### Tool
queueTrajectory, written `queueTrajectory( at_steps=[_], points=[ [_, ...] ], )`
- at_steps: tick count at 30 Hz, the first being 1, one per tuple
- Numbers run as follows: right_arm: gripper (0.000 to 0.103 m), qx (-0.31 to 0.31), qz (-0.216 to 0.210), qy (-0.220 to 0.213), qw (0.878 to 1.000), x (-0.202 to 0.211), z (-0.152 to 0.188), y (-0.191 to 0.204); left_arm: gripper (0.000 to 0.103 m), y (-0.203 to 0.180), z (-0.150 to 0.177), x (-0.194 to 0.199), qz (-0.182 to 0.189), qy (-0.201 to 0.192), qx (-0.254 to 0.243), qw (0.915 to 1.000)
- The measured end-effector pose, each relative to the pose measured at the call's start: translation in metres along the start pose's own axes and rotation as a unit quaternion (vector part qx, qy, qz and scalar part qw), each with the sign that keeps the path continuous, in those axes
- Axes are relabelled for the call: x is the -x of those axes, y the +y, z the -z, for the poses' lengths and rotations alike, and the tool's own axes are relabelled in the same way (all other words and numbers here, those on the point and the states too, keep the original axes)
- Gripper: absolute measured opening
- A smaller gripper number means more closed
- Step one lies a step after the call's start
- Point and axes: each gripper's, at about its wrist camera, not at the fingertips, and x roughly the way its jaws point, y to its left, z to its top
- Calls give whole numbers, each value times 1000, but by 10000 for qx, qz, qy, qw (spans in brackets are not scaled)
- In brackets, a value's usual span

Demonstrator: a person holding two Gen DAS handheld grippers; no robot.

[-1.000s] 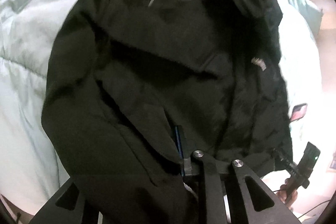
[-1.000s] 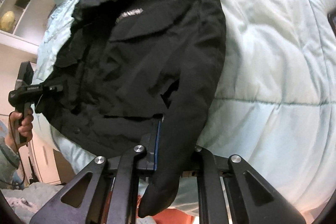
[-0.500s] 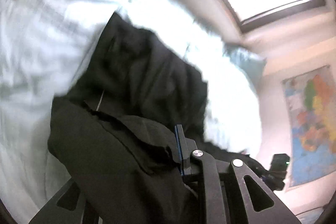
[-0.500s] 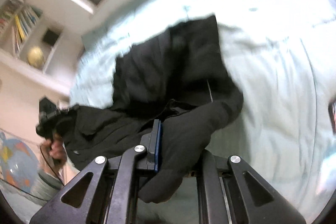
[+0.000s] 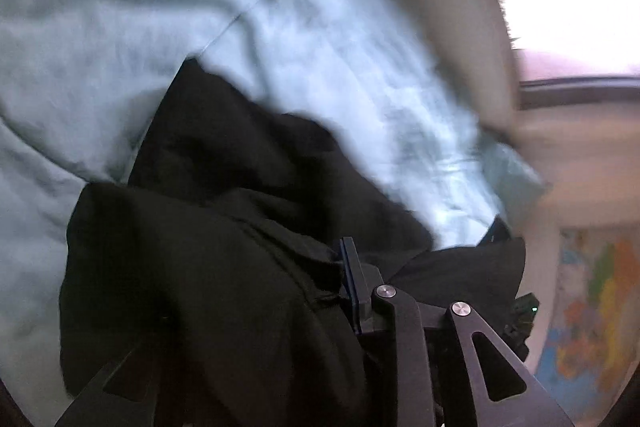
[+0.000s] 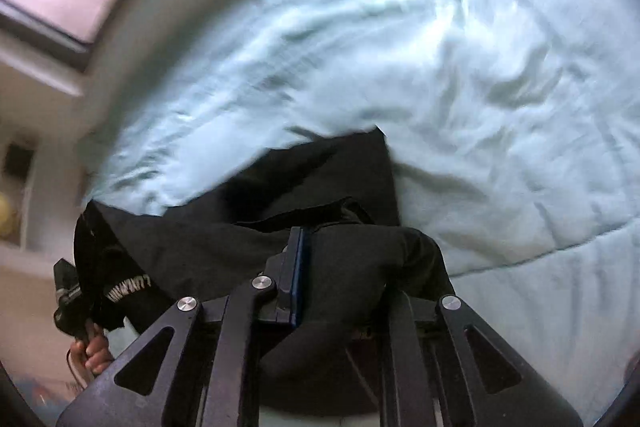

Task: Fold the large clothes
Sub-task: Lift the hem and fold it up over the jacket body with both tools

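- Black fabric of a jacket (image 5: 224, 267) fills both wrist views, its far part lying on a pale blue quilt (image 5: 120, 27).
- The left gripper (image 5: 348, 279) is clamped on a fold of the jacket; only one blue-padded finger shows.
- The right gripper (image 6: 340, 267) pinches bunched fabric between nearly closed fingers.
- White lettering (image 6: 128, 289) shows on the hanging cloth beside the left gripper.

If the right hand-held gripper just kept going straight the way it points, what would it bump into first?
The right hand-held gripper is clamped on the black fabric jacket. Straight ahead lies more of that jacket, then the pale blue quilted duvet; blur makes depth uncertain.
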Motion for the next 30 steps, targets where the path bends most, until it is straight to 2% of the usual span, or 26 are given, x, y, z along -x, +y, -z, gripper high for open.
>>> queueTrajectory(
  at_steps=[3, 7, 10, 12, 13, 14, 18, 19, 21, 23, 27, 30],
  points=[
    [19, -205, 141, 426, 9988, -60, -9, -9, 28, 28, -14, -42, 208, 397, 458, 9979],
    [20, -238, 188, 535, 9981, -84, -10, -10, 31, 30, -19, -43, 470, 608, 454, 9960],
    [21, -176, 145, 561, 9982, -81, -10, -11, 35, 18, -13, -32, 399, 677, 67, 9969],
    [23, -181, 103, 561, 9982, -67, -10, -12, 48, 8, -8, -18, 420, 726, -119, 9964],
    [25, -156, 89, 547, 9983, -60, -12, -12, 59, 4, -4, -7, 477, 726, -220, 9960],
    [26, -103, 56, 521, 9986, -48, -12, -11, 63, 0, 2, 7, 555, 688, -359, 9954],
    [39, -71, -378, 329, 9987, -1, -8, -17, 71, -1, 13, 67, 527, 575, -674, 9947],
    [45, -87, -536, 309, 9980, 9, -5, -19, 72, -1, 15, 80, 441, 471, -745, 9951],
    [53, -34, -675, 220, 9975, 26, 1, -20, 74, -5, 18, 106, -13, 88, -1029, 9947],
    [62, 99, -498, 35, 9987, 42, 7, -18, 76, -11, 18, 113, -309, -148, -1186, 9923],
    [81, 587, -205, -312, 9976, 65, 16, -12, 76, -21, 9, 91, -770, -536, -1548, 9835],
    [81, 1097, 154, -329, 9933, 56, 11, -7, 76, -27, -6, 55, -1226, -500, -1937, 9721]
  ],
)
